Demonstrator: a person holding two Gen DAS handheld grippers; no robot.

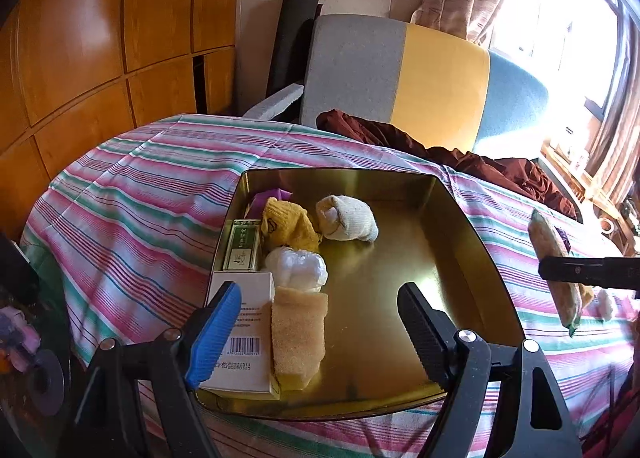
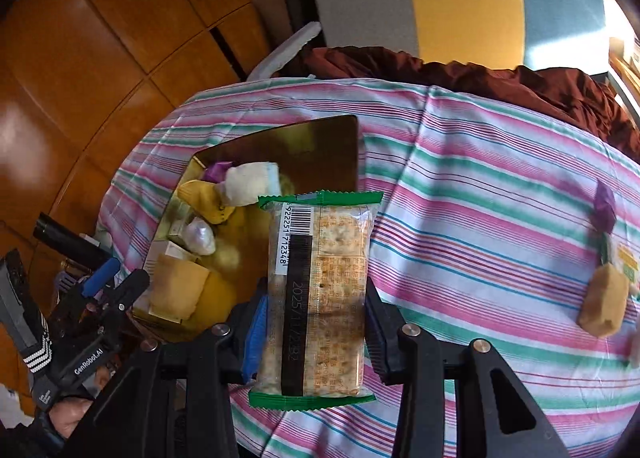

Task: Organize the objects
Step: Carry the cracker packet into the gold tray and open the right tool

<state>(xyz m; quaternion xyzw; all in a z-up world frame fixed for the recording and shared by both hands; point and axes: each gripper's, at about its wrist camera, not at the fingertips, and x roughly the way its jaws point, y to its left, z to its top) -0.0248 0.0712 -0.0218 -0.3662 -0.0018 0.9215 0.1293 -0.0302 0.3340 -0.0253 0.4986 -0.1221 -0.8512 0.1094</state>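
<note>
Carrying a clear, green-edged cracker packet [image 2: 318,298] toward the shallow gold metal tin [image 1: 460,217] — that's the step in hand, as I read it. The right gripper [image 2: 314,328] has its jaws closed narrow on the packet's two long sides, lifted clear of the striped pink-and-green tablecloth [image 2: 480,197]; in the left wrist view the packet hangs just right of the tin, not yet over it.

The left gripper [image 1: 320,322] stands wide open and holds nothing, poised over the tin's near edge.

The tin's left half is filled: white carton with barcode [image 1: 244,334], small green box [image 1: 240,244], yellow sponge-like pad [image 1: 298,334], yellow rolled sock [image 1: 290,225], cream rolled sock [image 1: 348,217], crumpled white plastic wad [image 1: 296,266], a purple scrap [image 1: 272,193] at the far left. The right half is bare metal.

Next move, my guess: swing the packet left over the bare right half, lower it flat, then open. Lay it parallel to the tin wall so it doesn't ride up on the socks.

Still out on the cloth at right: a tan block [image 2: 602,306] and a purple wrapped piece [image 2: 604,205], near each other.

Hard to tell — what lies just right of the tan block, cut by the frame edge; the carton's print; the tin's near rim behind the left fingers [image 1: 214,334].
</note>
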